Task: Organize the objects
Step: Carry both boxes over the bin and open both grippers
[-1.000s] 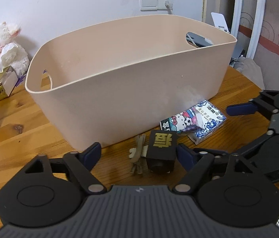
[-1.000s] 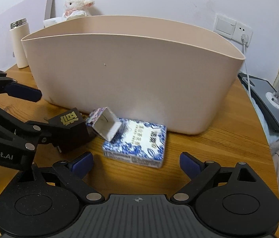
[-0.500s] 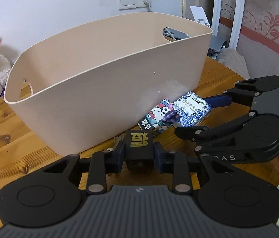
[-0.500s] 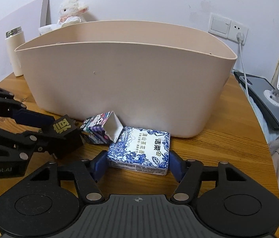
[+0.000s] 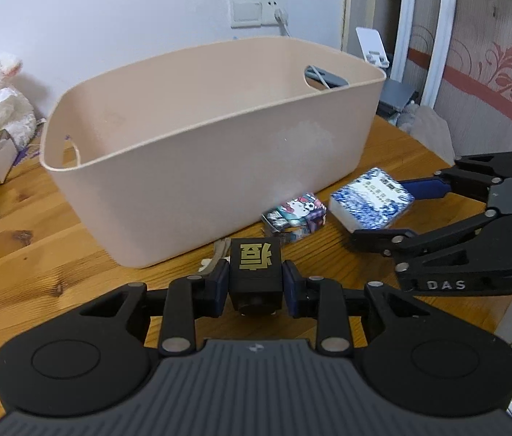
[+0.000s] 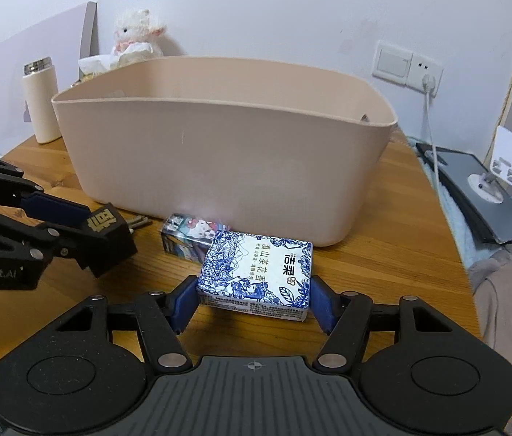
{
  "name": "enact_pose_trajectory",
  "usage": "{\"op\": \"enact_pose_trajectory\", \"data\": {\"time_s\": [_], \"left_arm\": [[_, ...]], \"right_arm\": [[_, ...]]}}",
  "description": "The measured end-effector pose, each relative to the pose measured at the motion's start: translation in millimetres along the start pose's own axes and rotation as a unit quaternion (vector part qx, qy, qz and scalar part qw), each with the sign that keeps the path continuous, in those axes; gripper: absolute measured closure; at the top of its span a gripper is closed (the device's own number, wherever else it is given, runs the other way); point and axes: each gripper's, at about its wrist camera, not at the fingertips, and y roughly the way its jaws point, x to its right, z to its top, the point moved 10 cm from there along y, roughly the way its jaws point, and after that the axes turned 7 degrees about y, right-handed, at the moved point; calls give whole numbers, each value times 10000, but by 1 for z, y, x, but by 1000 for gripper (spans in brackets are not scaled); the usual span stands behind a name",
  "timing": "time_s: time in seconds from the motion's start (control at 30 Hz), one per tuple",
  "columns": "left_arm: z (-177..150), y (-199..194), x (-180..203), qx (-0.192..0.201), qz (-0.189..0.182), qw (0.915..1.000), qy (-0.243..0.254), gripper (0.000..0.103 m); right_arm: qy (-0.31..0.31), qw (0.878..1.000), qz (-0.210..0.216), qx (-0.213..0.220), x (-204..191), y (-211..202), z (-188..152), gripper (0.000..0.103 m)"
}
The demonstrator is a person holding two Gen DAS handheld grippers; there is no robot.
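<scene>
Gripping a black cube (image 5: 255, 265) with a gold character, the left gripper (image 5: 254, 287) hovers near the beige tub (image 5: 197, 167). To its right, the right gripper (image 6: 254, 299) pinches a blue-patterned tissue pack (image 6: 256, 272) above the wooden table (image 6: 383, 254).

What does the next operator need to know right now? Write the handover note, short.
Left gripper: shut on the black cube with the gold character, near the table.
Right gripper: shut on the blue-and-white tissue pack, in front of the beige bin.
Cartoon-print box: lies on the table against the bin's front wall, not held. Some small pale items lie beside the cube; I cannot tell what they are.
Done: both grasps are made. What shows of the bin's inside holds nothing.
Left: likely carry cube and pack over the rim, release, then fetch the cartoon box.
</scene>
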Motion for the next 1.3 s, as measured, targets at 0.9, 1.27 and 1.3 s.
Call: {"op": "enact_pose_trajectory", "data": {"time_s": [0.9, 1.27, 1.3], "left_arm": [[77, -94, -62, 1199, 876, 9882, -376, 70], [93, -24, -92, 725, 1200, 9894, -381, 70], [93, -17, -94, 654, 1203, 9898, -393, 70]], "right_arm": [[50, 9886, -181, 1493, 5, -81, 105, 42], [37, 9905, -246, 1351, 1, -34, 135, 42], [31, 9909, -266, 1319, 1, -28, 136, 42]]}}
